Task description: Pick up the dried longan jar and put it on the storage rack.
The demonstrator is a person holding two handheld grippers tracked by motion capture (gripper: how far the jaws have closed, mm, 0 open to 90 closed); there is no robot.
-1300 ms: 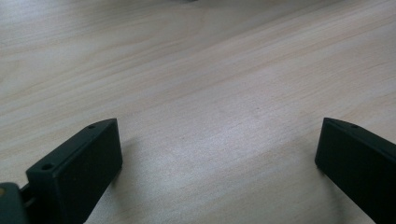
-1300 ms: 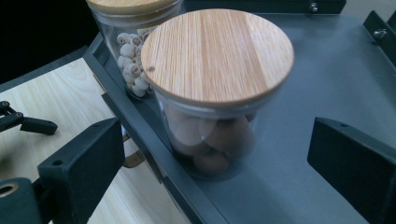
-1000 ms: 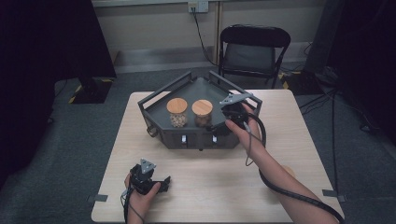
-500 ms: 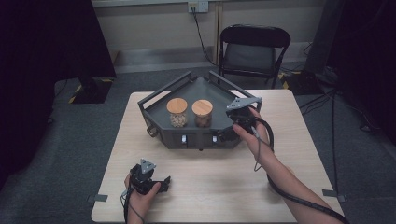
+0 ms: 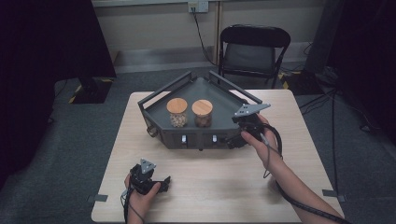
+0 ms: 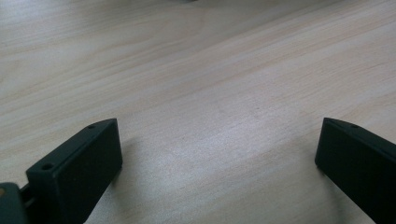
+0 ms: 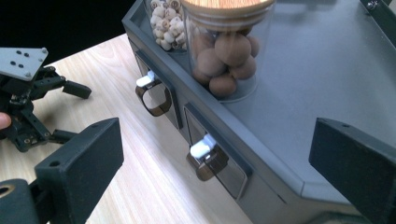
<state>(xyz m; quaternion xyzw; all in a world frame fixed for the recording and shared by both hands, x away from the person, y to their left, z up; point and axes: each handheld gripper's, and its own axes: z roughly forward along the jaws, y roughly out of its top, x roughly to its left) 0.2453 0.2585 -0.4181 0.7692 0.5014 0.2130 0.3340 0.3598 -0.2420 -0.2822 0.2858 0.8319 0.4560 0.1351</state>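
The right gripper [image 5: 239, 135] is hovering at the front right corner of the dark grey tray [image 5: 219, 95], jaws spread wide and gripping nothing; its own view is showing them [image 7: 210, 172] straddling the tray's front wall and right-hand drawer pull [image 7: 207, 158]. That view is also resolving what the high view is giving only as pale specks: two small drawers in the front wall, each with a white tab and a brownish loop pull, the second pull [image 7: 154, 95] lying farther along. The jar of brown balls [image 7: 226, 56] is standing upright on the tray floor just behind the front wall, and the jar of pale beads [image 7: 163, 21] is standing just beside it; whether the two are touching cannot be told. The high view is showing both with round wooden lids, brown-ball jar [image 5: 202, 113] to the right of the bead jar [image 5: 177, 112]. The left gripper [image 5: 156, 183] is resting low near the table's [image 5: 210, 186] front edge, well apart from the tray, jaws open and empty; its own view is showing bare wood [image 6: 210, 93] between them. Open tabletop is lying between the two grippers and along the tray's front.
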